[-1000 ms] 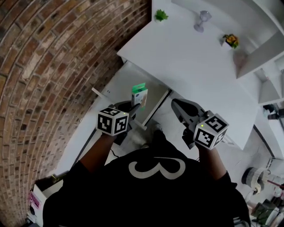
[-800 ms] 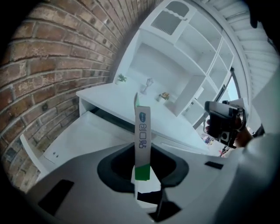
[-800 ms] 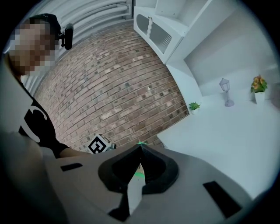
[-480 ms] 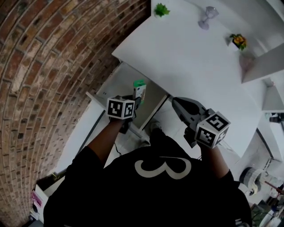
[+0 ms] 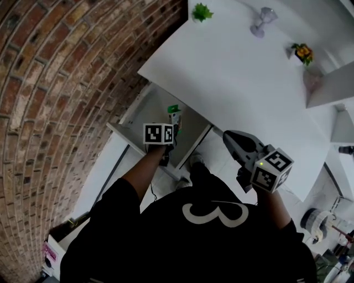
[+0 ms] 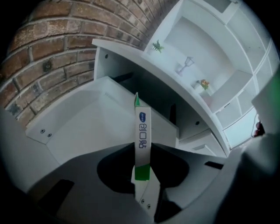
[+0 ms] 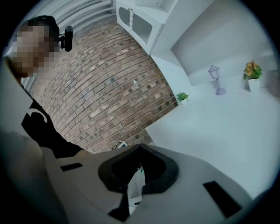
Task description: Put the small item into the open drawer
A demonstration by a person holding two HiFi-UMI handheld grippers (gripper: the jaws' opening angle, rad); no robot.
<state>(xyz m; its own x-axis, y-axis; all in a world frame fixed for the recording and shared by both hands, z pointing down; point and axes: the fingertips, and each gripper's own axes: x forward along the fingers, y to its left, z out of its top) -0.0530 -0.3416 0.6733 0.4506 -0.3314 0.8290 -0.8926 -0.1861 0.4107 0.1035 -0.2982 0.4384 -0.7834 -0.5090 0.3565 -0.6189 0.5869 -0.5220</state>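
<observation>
A slim white box with green ends point(image 5: 175, 113) point(image 6: 142, 133) stands upright between the jaws of my left gripper point(image 5: 172, 125) point(image 6: 142, 162), which is shut on its lower end. Gripper and box hang over the white open drawer point(image 5: 145, 112) point(image 6: 89, 127) that sticks out from under the desk. The box's top points toward the drawer's back. My right gripper point(image 5: 235, 142) point(image 7: 140, 148) is held apart to the right, in front of the desk's edge, shut with nothing between its jaws.
The white desk top point(image 5: 238, 72) carries a small green plant point(image 5: 202, 11), a glass lamp point(image 5: 264, 21) and a flower pot point(image 5: 303, 52) along its far edge. A brick wall point(image 5: 66, 83) runs along the left of the drawer. White shelves point(image 6: 227, 65) rise behind the desk.
My left gripper has carried the box forward and down, from the drawer's front edge to over its inside. The right gripper has drifted slightly right, still shut.
</observation>
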